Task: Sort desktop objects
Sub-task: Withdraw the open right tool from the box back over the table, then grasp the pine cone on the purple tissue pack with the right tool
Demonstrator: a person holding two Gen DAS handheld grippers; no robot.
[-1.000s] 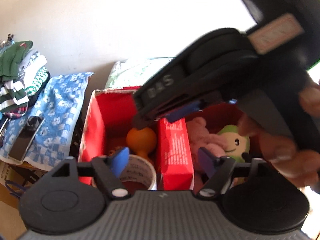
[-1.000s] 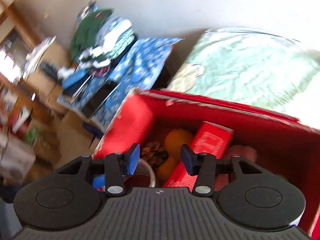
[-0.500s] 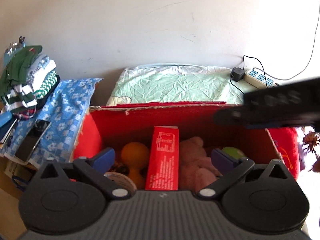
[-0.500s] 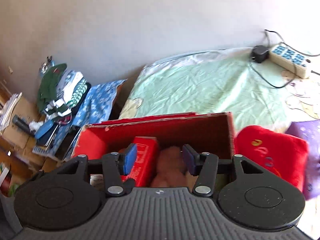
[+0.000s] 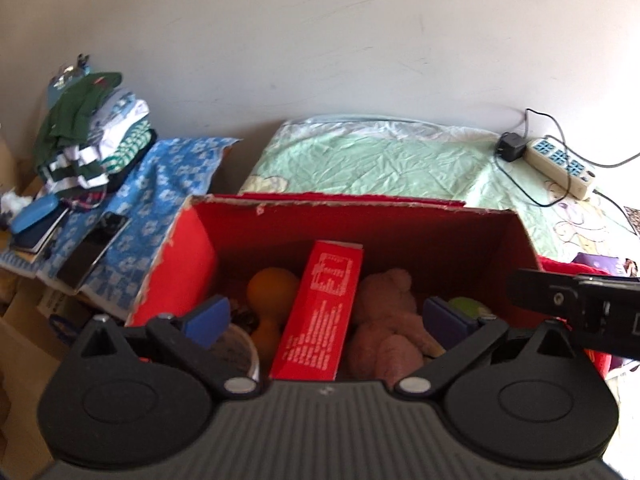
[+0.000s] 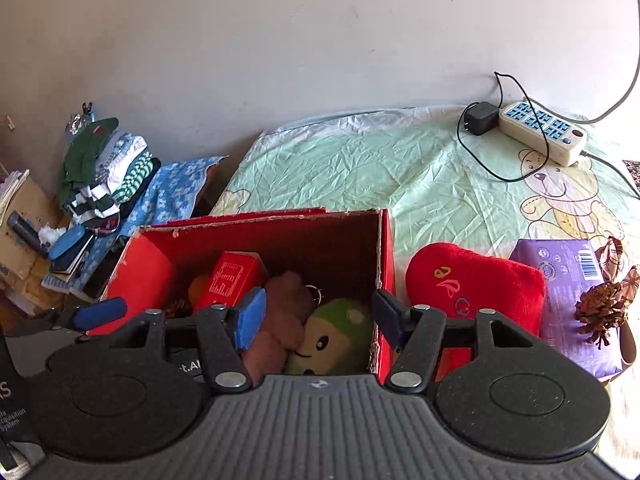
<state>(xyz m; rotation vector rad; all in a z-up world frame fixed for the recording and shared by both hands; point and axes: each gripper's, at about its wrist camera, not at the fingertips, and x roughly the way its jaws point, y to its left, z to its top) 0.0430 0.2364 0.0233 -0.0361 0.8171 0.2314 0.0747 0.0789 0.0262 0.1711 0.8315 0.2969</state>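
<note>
Two grippers hover over a red cardboard box [image 6: 384, 256] on the green sheet. At its left end sit an orange toy [image 5: 272, 292] and an upright red carton [image 5: 324, 316]; then come a pink plush [image 5: 384, 332] and a green plush [image 6: 332, 336]. The left gripper [image 5: 324, 316] is spread wide and empty above the carton. The right gripper [image 6: 320, 316] gapes empty too, astride the box's right wall. Just right lie a red cushion [image 6: 476, 284], a purple packet [image 6: 568, 276] and a pine cone [image 6: 604, 308].

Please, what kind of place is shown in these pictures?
Probably a lived-in bedroom at home: a bed-like surface under a teddy-bear sheet against the wall, a pile of folded clothes beside it, and a red box of soft toys.
</note>
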